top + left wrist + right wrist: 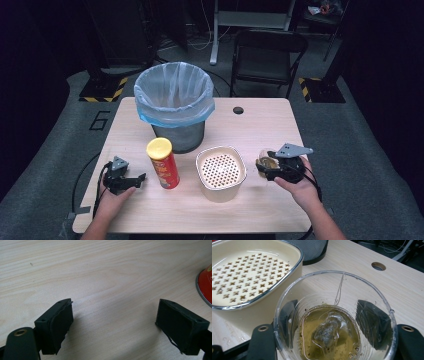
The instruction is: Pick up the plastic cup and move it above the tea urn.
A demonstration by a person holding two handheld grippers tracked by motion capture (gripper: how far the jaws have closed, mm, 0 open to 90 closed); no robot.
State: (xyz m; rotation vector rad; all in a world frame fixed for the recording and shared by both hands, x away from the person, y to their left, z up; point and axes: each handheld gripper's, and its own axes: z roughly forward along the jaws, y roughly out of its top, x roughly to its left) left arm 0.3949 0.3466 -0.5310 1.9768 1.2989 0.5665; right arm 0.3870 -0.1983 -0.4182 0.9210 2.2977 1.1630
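Right gripper view: a clear plastic cup (335,315) holds yellowish tea with a soaked teabag (327,333) lying in it, its string running up to the rim. The right tongs (335,322) are pinching this cup, one black jaw pressed on each side of its wall. In the high view the cup (266,162) sits at the right of the light wooden table (260,122), just right of a cream square container with a perforated insert (220,172), apparently empty. The left tongs (113,322) stand spread wide over bare table, holding nothing, near the left edge. A red crisp tube with a yellow lid (163,163) stands just right of them. A mesh bin lined with a blue bag (175,105) stands farther back.
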